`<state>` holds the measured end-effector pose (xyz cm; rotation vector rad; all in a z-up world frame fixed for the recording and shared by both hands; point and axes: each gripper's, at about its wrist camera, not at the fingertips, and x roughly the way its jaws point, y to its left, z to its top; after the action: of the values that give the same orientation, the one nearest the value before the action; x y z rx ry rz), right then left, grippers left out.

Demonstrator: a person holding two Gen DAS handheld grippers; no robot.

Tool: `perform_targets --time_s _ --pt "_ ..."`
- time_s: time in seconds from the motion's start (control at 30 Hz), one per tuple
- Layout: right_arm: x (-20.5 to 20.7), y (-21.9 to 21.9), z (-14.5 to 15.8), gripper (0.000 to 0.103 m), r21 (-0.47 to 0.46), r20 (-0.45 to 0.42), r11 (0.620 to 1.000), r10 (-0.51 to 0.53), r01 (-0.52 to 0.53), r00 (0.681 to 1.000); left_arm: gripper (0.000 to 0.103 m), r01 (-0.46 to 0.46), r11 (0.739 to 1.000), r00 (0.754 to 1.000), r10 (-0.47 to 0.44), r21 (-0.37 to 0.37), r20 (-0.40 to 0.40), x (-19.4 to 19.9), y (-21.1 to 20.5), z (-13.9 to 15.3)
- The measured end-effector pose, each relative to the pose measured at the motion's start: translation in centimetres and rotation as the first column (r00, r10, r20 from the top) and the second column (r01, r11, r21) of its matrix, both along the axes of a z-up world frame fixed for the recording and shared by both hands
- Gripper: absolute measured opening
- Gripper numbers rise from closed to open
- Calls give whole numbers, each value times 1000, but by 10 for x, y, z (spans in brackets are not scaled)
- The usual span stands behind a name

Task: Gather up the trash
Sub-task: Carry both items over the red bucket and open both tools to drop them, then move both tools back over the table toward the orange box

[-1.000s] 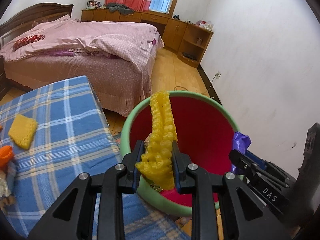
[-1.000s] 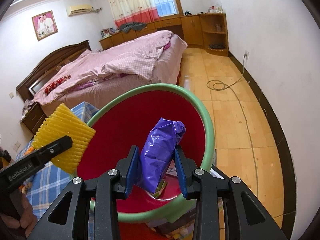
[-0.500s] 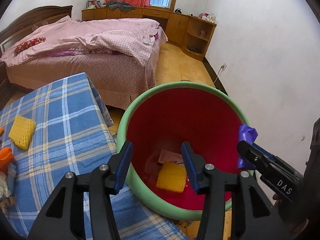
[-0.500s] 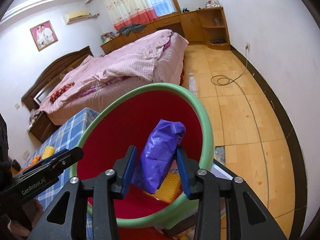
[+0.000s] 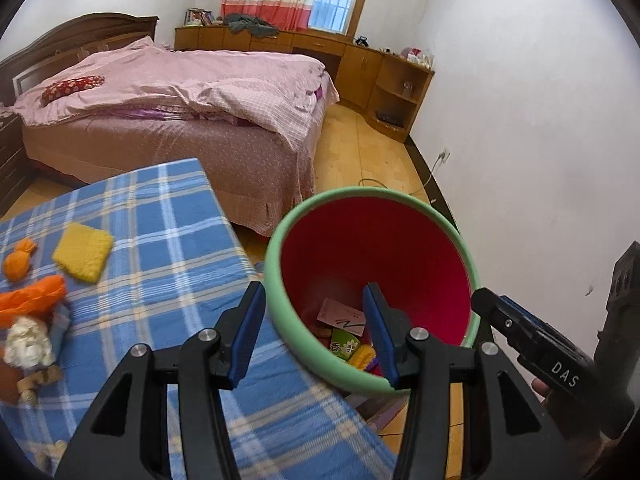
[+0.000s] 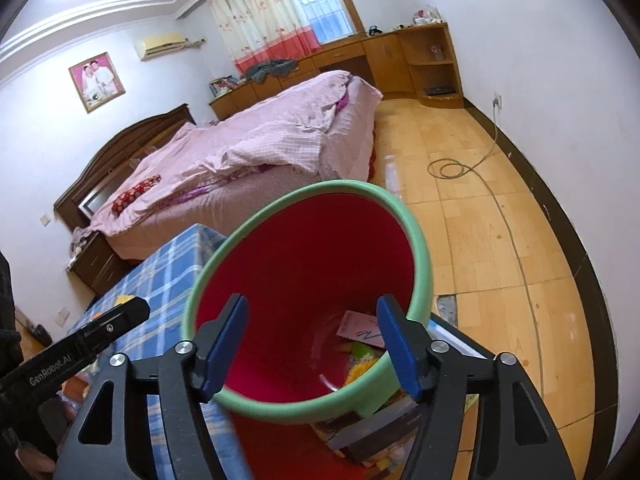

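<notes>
A red bin with a green rim (image 5: pixel 420 208) (image 6: pixel 420 248) stands beside a table with a blue checked cloth (image 5: pixel 160 240). Inside lie a pink card (image 5: pixel 340 314) (image 6: pixel 358 328), a green packet (image 5: pixel 344 346) and a yellow foam piece (image 5: pixel 362 356). My left gripper (image 5: pixel 312 336) is open and empty over the bin's near rim. My right gripper (image 6: pixel 310 344) is open and empty above the bin. On the cloth lie a yellow foam piece (image 5: pixel 82 252), orange wads (image 5: pixel 20 260) and a white crumpled wad (image 5: pixel 26 342).
A pink bed (image 5: pixel 180 112) stands behind the table. Wooden cabinets (image 5: pixel 380 76) line the far wall. A cable (image 6: pixel 480 168) lies on the wooden floor. Boxes and papers (image 6: pixel 380 428) lie under the bin. The white wall (image 5: pixel 540 160) is close on the right.
My left gripper opened and dropped the yellow foam into the bin, then pulled back. My right gripper opened and let go of the purple wrapper, which has dropped out of its fingers.
</notes>
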<state>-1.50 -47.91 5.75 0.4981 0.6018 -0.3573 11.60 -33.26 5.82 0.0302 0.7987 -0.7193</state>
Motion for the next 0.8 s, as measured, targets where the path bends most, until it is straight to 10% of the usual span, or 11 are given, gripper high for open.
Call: perform_targets --time_s 0.8 --pt "-3 94 7 78 11 28 992 127 -128 991 51 -219 975 976 219 35 10 -15 155 7"
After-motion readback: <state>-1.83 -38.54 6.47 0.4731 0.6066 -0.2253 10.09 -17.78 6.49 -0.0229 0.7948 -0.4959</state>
